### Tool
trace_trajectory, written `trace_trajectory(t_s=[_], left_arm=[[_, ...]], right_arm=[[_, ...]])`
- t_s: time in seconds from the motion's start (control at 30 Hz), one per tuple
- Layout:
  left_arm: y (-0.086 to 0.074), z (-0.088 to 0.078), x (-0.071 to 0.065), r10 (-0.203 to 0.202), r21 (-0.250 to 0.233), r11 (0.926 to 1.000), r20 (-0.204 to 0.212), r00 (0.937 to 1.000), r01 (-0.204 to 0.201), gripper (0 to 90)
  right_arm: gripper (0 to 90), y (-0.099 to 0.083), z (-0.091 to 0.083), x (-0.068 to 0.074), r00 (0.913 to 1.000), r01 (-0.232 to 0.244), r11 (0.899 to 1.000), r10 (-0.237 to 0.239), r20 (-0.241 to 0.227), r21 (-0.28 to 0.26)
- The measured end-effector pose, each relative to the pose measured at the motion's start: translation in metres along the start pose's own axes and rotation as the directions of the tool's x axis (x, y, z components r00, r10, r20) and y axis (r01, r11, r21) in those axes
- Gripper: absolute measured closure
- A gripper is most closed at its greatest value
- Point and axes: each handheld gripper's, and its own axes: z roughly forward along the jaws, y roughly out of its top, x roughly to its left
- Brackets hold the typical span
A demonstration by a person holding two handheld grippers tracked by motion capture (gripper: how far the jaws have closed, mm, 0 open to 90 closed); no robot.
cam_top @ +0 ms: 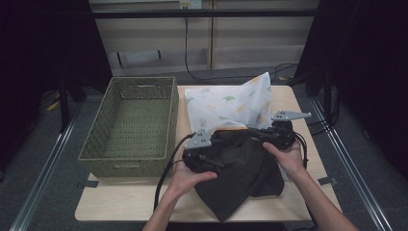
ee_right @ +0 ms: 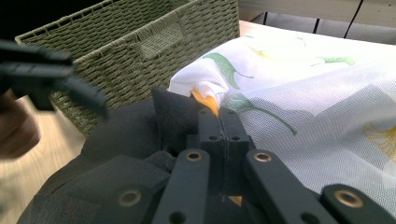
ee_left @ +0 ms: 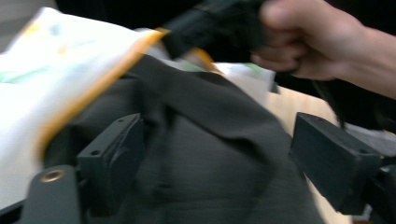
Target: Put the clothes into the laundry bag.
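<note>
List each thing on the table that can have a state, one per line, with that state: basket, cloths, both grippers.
Woven basket: upright, empty.
White leaf-print cloth: rumpled, one corner lifted.
Dark cloth: crumpled, overlapping the white cloth's near edge.
Left gripper: open, jaws either side of a dark cloth fold.
Right gripper: shut; on which cloth's edge is unclear.

Wooden table point(cam_top: 134, 202), black cables point(cam_top: 192, 72) behind.

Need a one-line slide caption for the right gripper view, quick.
Right gripper with jaws shut on the white leaf-print cloth, above the dark cloth, beside the green woven basket.
</note>
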Motion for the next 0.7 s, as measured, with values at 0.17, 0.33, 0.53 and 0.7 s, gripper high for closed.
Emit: trace_trajectory(t_s=[0.17,0.33,0.53,0.7], left_arm=[[-0.003,0.02,-0.021,0.027,0.01,0.9996,0.063,0.9976,-0.028,9.0],[-0.019,0.06,-0.023,0.099,0.166,0.9811,0.012,0.995,-0.1,5.7],[-0.044,0.073,-0.003,0.092,0.27,0.9593,-0.018,0.9956,-0.084,20.5],[-0.046,0.07,0.004,0.062,0.277,0.9595,-0.027,0.9977,-0.052,45.0]], right_arm=[[90.0,-0.001,0.0,-0.001,1.0,0.007,1.0,-0.007,0.001,0.004],[90.0,-0.002,0.0,-0.002,1.0,0.004,1.0,-0.004,0.004,0.013],[90.0,-0.002,-0.005,-0.005,1.0,0.0,1.0,0.0,0.006,0.01],[89.9,-0.002,-0.008,-0.005,1.0,0.004,1.0,-0.004,0.003,0.018]])
